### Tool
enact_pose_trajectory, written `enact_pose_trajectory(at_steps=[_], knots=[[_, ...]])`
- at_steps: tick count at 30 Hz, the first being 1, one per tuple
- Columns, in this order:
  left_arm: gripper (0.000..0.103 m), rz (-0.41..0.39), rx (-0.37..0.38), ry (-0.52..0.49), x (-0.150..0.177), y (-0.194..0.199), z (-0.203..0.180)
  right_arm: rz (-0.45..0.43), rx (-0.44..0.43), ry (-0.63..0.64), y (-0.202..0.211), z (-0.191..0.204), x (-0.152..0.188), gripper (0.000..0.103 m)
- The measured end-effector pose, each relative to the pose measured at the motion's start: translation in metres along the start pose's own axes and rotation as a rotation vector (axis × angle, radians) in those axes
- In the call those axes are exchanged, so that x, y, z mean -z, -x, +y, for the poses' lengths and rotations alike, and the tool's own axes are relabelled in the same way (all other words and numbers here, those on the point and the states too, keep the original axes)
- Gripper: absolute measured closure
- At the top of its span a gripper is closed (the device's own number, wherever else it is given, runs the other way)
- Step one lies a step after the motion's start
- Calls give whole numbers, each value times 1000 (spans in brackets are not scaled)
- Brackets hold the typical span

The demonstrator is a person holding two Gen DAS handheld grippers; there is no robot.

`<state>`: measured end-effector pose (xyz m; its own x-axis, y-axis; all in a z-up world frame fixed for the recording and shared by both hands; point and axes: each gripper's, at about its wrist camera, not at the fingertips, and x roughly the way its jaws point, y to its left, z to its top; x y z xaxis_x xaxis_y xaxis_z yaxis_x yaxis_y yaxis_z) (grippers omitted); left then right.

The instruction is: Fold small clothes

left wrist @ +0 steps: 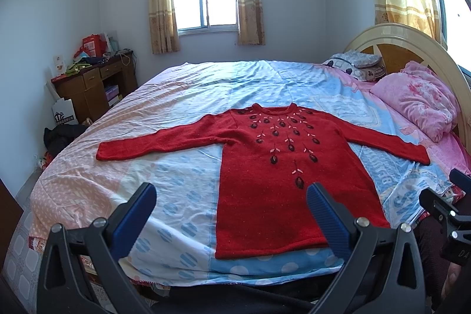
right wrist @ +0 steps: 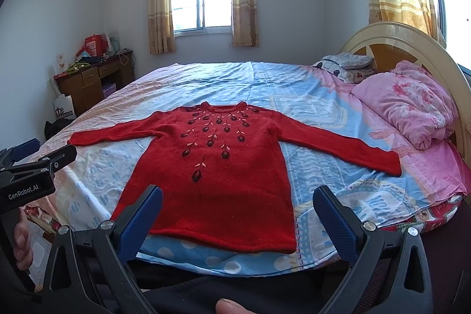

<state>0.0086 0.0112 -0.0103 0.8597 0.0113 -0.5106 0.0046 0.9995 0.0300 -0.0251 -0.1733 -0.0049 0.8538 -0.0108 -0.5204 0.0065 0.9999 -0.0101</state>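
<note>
Here, going from left to right, a wooden desk [left wrist: 94, 84] piled with boxes is seen against the far wall, beside the bed [left wrist: 188, 96]. The left gripper [left wrist: 232, 214] is held above the near edge of the bed with its blue fingers [left wrist: 135, 214] spread wide and nothing between them. The red sweater [left wrist: 276, 175] is laid flat, front up, on the patterned sheet near that edge, both sleeves stretched out sideways and the hem nearest the cameras. The right gripper [right wrist: 238, 214] is likewise held released over the hem, empty and not touching the fabric. Further right, a crumpled pink quilt [right wrist: 412, 108] is heaped against the cream headboard [right wrist: 406, 34].
</note>
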Motion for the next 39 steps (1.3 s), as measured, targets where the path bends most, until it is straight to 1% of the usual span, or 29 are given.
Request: enact_pose_trajectory(at_steps=[13, 18, 20, 22, 26, 35, 39], knots=[[0, 4, 0, -1, 2, 0, 0, 3, -3, 0, -3, 0, 1, 1], [0, 13, 4, -7, 4, -5, -2, -9, -41, -19, -6, -4, 2, 1], [0, 22, 1, -8, 5, -10, -2, -13, -42, -21, -10, -6, 2, 1], [0, 31, 3, -15, 3, -19, -3, -6, -47, -21, -17, -8, 2, 1], [0, 46, -25, -46, 1, -35, -7, 17, -28, -30, -38, -20, 2, 1], [0, 113, -63, -100, -8, -96, -17, 100, 48, -100, -96, -70, 5, 1], [0, 146, -68, -118, -11, -121, -24, 142, 75, -133, -124, -94, 6, 1]])
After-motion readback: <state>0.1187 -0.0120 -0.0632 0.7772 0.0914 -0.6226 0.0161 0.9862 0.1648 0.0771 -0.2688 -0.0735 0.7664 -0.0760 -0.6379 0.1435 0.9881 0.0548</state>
